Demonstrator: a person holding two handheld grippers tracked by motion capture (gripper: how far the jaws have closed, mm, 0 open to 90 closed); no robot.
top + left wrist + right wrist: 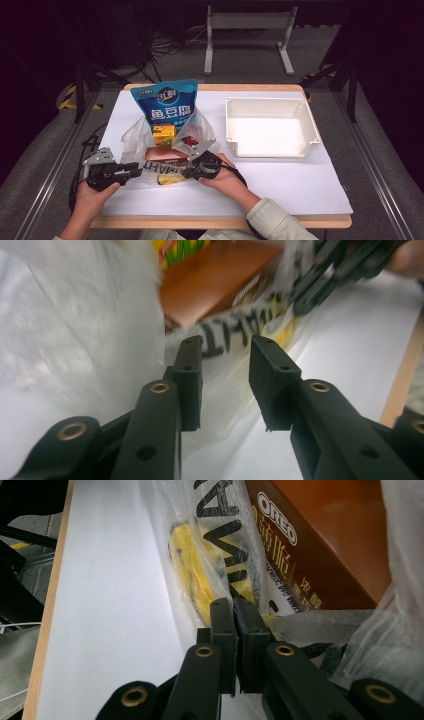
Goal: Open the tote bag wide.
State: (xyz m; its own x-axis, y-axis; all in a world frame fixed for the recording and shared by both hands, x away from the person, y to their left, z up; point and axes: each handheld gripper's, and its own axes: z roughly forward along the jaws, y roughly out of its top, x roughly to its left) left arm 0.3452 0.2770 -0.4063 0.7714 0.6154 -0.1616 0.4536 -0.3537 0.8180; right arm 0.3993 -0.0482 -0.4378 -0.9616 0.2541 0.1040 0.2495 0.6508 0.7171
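Near edge of the counter: the person's two hands come in from the bottom of the high view, each with a set of tongs. Left tongs sit at the near left corner of the clear plastic bag, jaws narrowly apart; in the left gripper view the left tongs have bag film lying between the jaws, not pinched, printed black letters just past the tips. Right tongs are at the bag's near right edge; in the right gripper view the right tongs are pressed together, clamped on a fold of the plastic bag.

The bag lies on the white sheet at the near left-centre of the counter, mouth toward the near side. Inside it: a yellow item at the near edge, a brown Oreo box lying flat just behind it, a small yellow-green carton farther back, and something red to the right of the box, too small to tell. The Oreo box and the yellow item are seen through the film, near the clamped tips.

Farther back, a blue snack pouch stands upright at the bag's far end. To the right, well apart from the bag, a white tray.
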